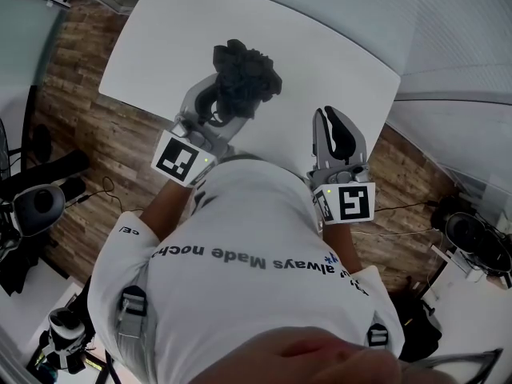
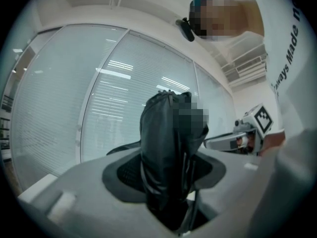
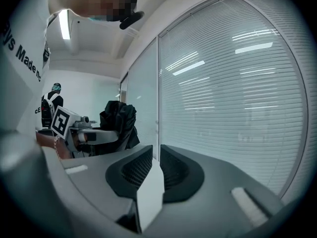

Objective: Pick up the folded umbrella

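Note:
The folded black umbrella (image 1: pixel 244 74) is a crumpled dark bundle held above the white table (image 1: pixel 320 54). My left gripper (image 1: pixel 222 106) is shut on its lower part, and the fabric hides the fingertips. In the left gripper view the umbrella (image 2: pixel 168 148) stands upright between the jaws of my left gripper (image 2: pixel 166 175) and fills the gap. My right gripper (image 1: pixel 334 122) hovers at the table's near edge, to the right of the umbrella, shut and holding nothing. In the right gripper view the right gripper (image 3: pixel 157 155) has its pads together, with the umbrella (image 3: pixel 119 120) and the left gripper (image 3: pixel 94 135) off to the left.
The table (image 1: pixel 160 30) stands on a wood-plank floor (image 1: pixel 88 126). Black equipment and cables (image 1: pixel 36 202) lie at the left, and more gear (image 1: pixel 472 242) at the right. A glass wall with blinds (image 3: pixel 237 93) rises ahead. Another person (image 3: pixel 52 100) stands far back.

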A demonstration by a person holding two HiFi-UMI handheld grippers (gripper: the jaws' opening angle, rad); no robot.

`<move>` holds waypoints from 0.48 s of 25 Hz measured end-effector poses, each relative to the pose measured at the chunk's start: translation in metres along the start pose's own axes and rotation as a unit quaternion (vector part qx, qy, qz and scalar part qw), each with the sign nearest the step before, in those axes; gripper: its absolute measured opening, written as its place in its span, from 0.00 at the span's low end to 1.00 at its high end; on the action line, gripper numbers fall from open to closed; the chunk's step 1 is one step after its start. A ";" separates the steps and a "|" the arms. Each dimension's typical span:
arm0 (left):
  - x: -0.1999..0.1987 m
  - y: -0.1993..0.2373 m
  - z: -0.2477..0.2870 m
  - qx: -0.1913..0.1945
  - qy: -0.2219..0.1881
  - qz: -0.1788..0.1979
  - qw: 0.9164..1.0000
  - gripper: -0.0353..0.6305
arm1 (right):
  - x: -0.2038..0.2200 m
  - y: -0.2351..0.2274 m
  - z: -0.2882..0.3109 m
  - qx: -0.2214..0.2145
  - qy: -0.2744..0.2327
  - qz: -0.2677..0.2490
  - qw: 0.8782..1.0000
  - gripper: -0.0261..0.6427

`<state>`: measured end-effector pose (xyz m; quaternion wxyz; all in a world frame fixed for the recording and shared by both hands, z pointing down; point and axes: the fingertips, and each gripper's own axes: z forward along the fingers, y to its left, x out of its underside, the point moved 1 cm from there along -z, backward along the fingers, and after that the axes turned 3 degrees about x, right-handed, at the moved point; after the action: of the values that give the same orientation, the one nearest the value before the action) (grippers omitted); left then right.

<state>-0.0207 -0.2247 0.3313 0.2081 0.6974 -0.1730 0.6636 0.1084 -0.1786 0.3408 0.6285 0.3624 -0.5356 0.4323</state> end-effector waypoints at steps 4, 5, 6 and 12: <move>-0.011 -0.001 -0.009 0.001 -0.026 0.006 1.000 0.40 | -0.002 0.009 -0.002 0.001 -0.002 -0.001 1.000 0.11; -0.011 -0.002 -0.009 0.001 -0.025 0.005 1.000 0.40 | -0.003 0.009 -0.004 0.001 -0.003 -0.001 1.000 0.11; -0.010 -0.003 -0.009 0.000 -0.019 0.003 1.000 0.40 | -0.003 0.008 -0.006 0.001 -0.003 -0.002 1.000 0.11; -0.005 -0.001 -0.010 -0.001 0.002 0.006 1.000 0.40 | -0.003 0.009 -0.007 0.004 -0.004 0.000 1.000 0.11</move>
<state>-0.0288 -0.2190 0.3268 0.2053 0.6947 -0.1774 0.6662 0.1023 -0.1698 0.3366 0.6248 0.3672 -0.5362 0.4327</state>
